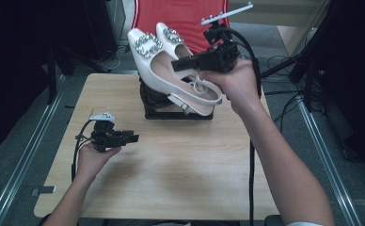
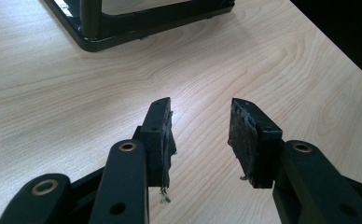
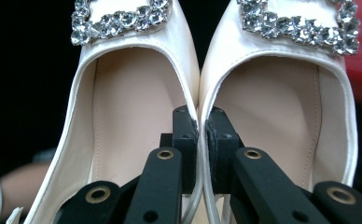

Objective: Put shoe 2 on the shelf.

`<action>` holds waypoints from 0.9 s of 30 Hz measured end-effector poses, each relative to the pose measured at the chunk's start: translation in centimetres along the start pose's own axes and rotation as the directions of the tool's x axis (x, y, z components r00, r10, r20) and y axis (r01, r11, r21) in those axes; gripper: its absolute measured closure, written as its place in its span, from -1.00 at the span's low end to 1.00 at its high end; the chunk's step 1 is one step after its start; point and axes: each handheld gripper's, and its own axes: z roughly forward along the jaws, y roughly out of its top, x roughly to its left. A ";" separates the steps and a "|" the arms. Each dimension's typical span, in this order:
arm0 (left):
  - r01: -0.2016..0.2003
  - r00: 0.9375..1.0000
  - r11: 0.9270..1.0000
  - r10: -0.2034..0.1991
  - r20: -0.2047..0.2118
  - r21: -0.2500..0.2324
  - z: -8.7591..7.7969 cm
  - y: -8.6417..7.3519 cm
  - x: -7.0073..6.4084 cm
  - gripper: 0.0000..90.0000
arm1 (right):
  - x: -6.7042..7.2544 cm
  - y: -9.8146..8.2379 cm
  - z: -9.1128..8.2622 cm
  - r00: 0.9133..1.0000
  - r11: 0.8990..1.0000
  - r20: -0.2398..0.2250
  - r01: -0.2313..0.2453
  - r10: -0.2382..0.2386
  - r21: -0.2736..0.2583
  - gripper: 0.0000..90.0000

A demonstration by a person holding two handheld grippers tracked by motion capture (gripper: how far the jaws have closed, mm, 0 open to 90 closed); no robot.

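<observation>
A pair of white slingback shoes (image 1: 159, 77) with rhinestone buckles hangs in the air above a black shoe stand (image 1: 171, 113) at the back of the table. My right gripper (image 1: 178, 65) is shut on the pair. In the right gripper view its jaws (image 3: 202, 130) pinch the two inner side walls together, one jaw inside the left shoe (image 3: 123, 116) and one inside the right shoe (image 3: 281, 107). My left gripper (image 1: 133, 138) is held low over the table's left side, open and with nothing between its fingers (image 2: 200, 135). The black stand (image 2: 123, 28) lies ahead of it.
The light wooden table (image 1: 171, 174) has bare surface in front of the stand. A red chair (image 1: 180, 19) stands behind the table. Metal rails (image 1: 25, 160) run along both sides of the table, and cables lie on the floor at the right.
</observation>
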 end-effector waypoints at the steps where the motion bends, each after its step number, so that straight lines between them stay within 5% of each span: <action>1: 0.000 1.000 1.000 0.000 0.004 0.001 0.0 0.0 0.0 0.32 | -0.1 0.5 -0.1 1.000 1.000 0.007 -0.008 0.008 -0.020 0.90; 7: 0.000 1.000 1.000 0.000 0.005 0.001 0.1 0.1 0.1 0.33 | -0.8 2.9 -0.2 0.995 0.990 0.040 -0.081 0.086 -0.119 0.90; 12: -0.006 1.000 1.000 0.006 0.003 0.006 0.2 0.1 0.1 0.33 | -2.3 4.6 -0.4 0.981 0.961 0.073 -0.162 0.182 -0.223 0.90; 18: -0.005 1.000 1.000 0.005 0.006 0.009 0.2 0.0 0.2 0.33 | -3.9 6.5 -1.1 0.952 0.903 0.077 -0.252 0.295 -0.349 0.90; 22: 0.001 1.000 1.000 -0.001 0.012 0.007 0.1 0.0 0.3 0.33 | -4.7 7.6 -1.4 0.934 0.879 0.134 -0.255 0.333 -0.403 0.90; 27: -0.001 1.000 1.000 0.000 0.017 0.008 0.2 0.0 0.2 0.33 | -5.9 8.5 -1.0 0.888 0.842 0.199 -0.291 0.414 -0.454 0.89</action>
